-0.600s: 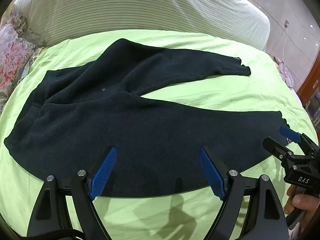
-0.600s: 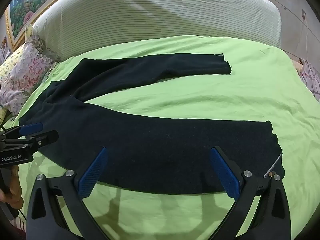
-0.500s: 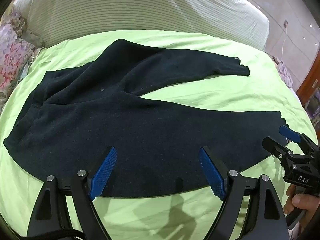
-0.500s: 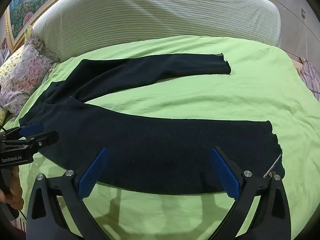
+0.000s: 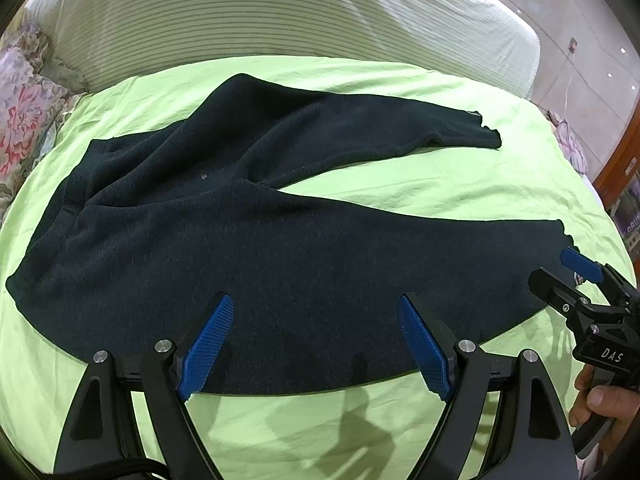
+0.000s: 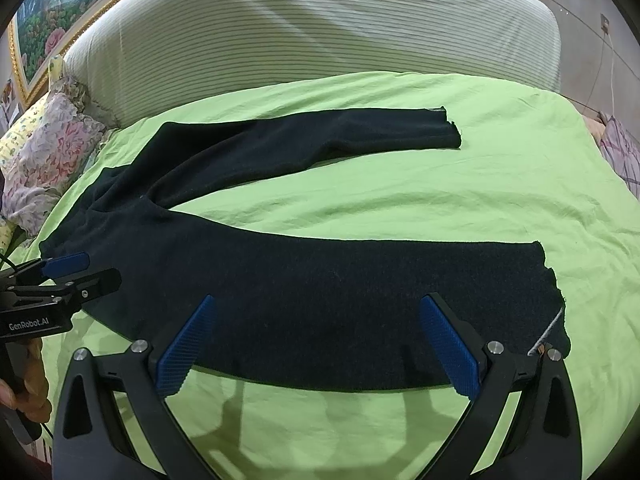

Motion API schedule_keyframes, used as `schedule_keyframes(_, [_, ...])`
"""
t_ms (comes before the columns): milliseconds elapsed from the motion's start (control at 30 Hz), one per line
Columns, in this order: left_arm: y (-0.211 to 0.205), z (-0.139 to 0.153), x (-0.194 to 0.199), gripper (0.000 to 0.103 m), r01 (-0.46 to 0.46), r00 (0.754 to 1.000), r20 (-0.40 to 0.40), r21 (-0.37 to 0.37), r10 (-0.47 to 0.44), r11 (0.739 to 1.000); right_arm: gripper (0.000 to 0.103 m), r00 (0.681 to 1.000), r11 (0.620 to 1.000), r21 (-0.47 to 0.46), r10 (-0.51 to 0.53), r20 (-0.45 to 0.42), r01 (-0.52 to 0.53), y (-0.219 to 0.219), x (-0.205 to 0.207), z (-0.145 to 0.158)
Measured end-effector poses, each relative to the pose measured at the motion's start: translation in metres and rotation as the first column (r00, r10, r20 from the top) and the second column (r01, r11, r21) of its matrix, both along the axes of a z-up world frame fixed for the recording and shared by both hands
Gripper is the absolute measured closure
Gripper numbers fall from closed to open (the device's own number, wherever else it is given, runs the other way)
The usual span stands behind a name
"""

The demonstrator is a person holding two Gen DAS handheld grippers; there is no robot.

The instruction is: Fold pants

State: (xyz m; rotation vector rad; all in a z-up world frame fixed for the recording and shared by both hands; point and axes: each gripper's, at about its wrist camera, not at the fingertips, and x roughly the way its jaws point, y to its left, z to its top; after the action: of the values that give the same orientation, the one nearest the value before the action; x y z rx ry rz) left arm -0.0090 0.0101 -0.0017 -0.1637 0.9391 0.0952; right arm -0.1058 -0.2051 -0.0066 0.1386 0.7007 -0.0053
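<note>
Black pants [image 5: 248, 240] lie spread flat on a green bed sheet [image 5: 420, 188], waist at the left, two legs running right in a V. They also show in the right wrist view [image 6: 320, 292]. My left gripper [image 5: 316, 344] is open and empty, hovering over the near edge of the near leg by the seat. My right gripper [image 6: 320, 348] is open and empty over the near leg toward its hem [image 6: 548, 280]. Each gripper shows in the other's view: the right gripper [image 5: 576, 280], the left gripper [image 6: 68, 276].
A striped white headboard cushion [image 5: 280, 20] runs along the far side. A floral pillow [image 6: 44, 160] lies at the far left. A framed picture [image 6: 48, 20] hangs behind. Bare green sheet [image 6: 500, 184] lies between and beyond the legs.
</note>
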Motion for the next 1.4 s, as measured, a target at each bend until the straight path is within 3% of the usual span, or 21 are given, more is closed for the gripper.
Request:
schedule_keyframes(367, [-0.002,0.0,-0.001,0.019,0.01,1.0,0.0,0.0,-0.01,1.0,0.002,1.0,1.0,-0.01,-0.005,0.01,0.005,0.001,0.002,0.0])
schedule_keyframes(533, [-0.001,0.0,-0.001,0.019,0.011,1.0,-0.002,-0.003,-0.011,1.0,0.002,0.999,0.999,-0.039,-0.01,0.053,0.012,0.002,0.0,0.001])
schedule_keyframes(633, [-0.002,-0.001,-0.001,0.019,0.014,1.0,-0.005,-0.004,-0.014,1.0,0.002,1.0,1.0,-0.015,-0.008,0.015,0.009,0.002,0.001,0.0])
schedule_keyframes(800, [-0.002,-0.001,0.0,0.019,0.016,1.0,-0.01,-0.008,-0.016,1.0,0.002,0.998,1.0,-0.005,-0.013,0.059,0.014,-0.001,0.0,0.002])
schedule_keyframes(1033, [-0.005,-0.002,0.003,0.019,0.023,1.0,-0.016,-0.014,-0.023,1.0,0.002,0.998,0.999,0.035,-0.019,0.052,0.017,-0.005,0.002,0.002])
schedule_keyframes(1400, [-0.008,-0.001,0.016,0.019,0.032,0.999,-0.024,-0.035,-0.033,0.999,0.002,0.999,1.0,0.016,-0.021,0.049,0.021,-0.011,0.007,0.008])
